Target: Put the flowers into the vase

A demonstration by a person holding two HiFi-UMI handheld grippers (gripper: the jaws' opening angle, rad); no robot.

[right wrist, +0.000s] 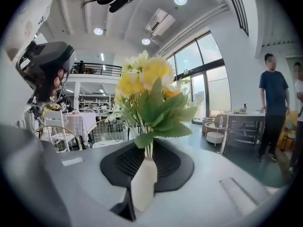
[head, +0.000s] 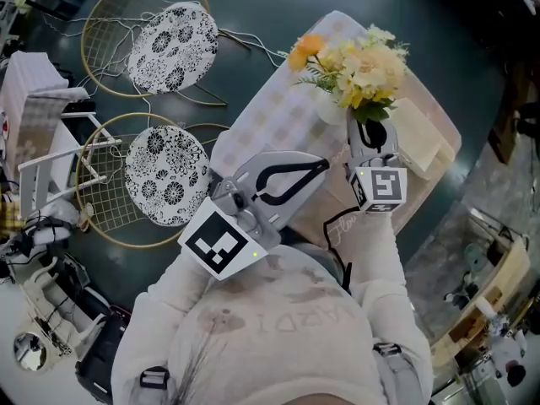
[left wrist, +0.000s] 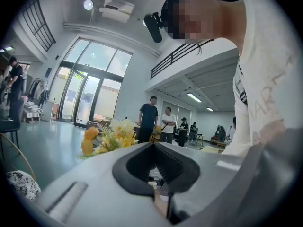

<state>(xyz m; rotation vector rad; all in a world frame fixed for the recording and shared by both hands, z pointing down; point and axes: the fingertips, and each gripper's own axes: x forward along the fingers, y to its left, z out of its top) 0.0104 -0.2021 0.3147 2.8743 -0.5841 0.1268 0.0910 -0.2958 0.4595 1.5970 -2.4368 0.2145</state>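
Observation:
A bunch of yellow, cream and orange flowers (head: pixel 359 66) stands over the far part of the checked tablecloth (head: pixel 278 112). My right gripper (head: pixel 371 135) sits just below the blooms, shut on the white-wrapped base of the flowers (right wrist: pixel 143 182); green leaves rise straight above the jaws. A white vase (head: pixel 327 106) shows partly under the bouquet's left side, mostly hidden by leaves. My left gripper (head: pixel 291 180) hovers nearer me over the cloth, shut with nothing held, its jaws aimed toward the flowers (left wrist: pixel 111 136).
A beige block (head: pixel 422 137) lies on the table right of the bouquet. Two wire chairs with patterned cushions (head: pixel 169 45) (head: pixel 164 175) stand left of the table. Several people (left wrist: pixel 147 119) stand across the hall; one person (right wrist: pixel 271 112) is by a far table.

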